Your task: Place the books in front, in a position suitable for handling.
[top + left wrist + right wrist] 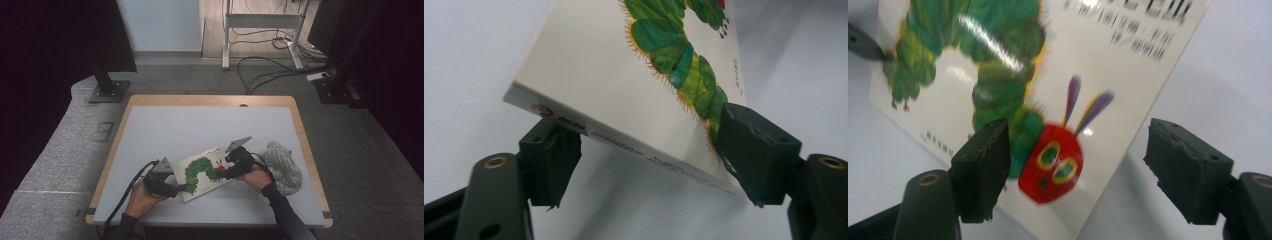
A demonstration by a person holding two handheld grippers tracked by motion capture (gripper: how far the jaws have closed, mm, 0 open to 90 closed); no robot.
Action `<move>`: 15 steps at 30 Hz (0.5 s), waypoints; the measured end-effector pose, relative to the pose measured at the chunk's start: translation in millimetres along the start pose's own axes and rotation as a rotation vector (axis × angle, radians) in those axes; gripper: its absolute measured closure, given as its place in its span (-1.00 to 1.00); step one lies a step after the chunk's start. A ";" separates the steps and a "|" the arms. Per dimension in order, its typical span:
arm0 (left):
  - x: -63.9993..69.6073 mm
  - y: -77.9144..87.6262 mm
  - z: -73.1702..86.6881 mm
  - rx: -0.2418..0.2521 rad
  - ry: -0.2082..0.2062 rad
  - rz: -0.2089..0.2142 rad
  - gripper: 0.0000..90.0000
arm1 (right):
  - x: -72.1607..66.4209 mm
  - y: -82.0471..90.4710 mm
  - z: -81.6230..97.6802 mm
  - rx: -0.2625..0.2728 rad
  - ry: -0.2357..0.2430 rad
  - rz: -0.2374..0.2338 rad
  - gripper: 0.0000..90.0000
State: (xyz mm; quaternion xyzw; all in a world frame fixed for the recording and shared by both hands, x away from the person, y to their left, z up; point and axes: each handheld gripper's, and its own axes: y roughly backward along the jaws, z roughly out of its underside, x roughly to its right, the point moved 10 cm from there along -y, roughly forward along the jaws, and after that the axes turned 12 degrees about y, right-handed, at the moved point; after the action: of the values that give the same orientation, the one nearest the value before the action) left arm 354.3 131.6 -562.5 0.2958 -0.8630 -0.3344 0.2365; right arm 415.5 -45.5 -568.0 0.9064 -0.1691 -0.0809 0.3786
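A picture book with a green caterpillar on its white cover lies slanted near the table's front. In the left gripper view its spine edge is raised off the table, with a shadow beneath. My left gripper is shut on that near-left corner, with one pad under the spine and the other on the cover. My right gripper stands open at the book's right side. In the right gripper view one pad hangs over the caterpillar's red head and the other sits apart from the book's edge.
A crumpled grey cloth lies just right of the right hand. The pale table has a wooden rim. Beyond it stand stand bases, a metal frame and loose cables on the carpet.
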 end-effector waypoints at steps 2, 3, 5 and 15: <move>0.3 1.2 -1.3 0.005 0.006 0.003 -0.34 | 2.5 0.1 -4.1 0.012 0.000 -0.001 -0.34; 0.2 1.9 -2.1 0.008 0.007 0.002 -0.32 | 2.6 0.3 -5.5 0.015 0.002 -0.005 -0.30; 0.1 3.4 -3.7 0.012 0.011 0.007 -0.27 | 2.4 0.9 -8.7 0.022 0.004 -0.015 -0.23; 1.2 11.6 -13.2 0.013 0.010 0.008 -0.02 | 4.9 13.0 -10.2 0.067 -0.019 -0.014 0.03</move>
State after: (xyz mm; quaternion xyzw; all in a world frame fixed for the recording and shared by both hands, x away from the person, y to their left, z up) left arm 357.4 132.0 -545.1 0.2955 -0.8650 -0.3266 0.2402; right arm 419.7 -49.1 -551.7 0.9189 -0.1690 -0.0866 0.3459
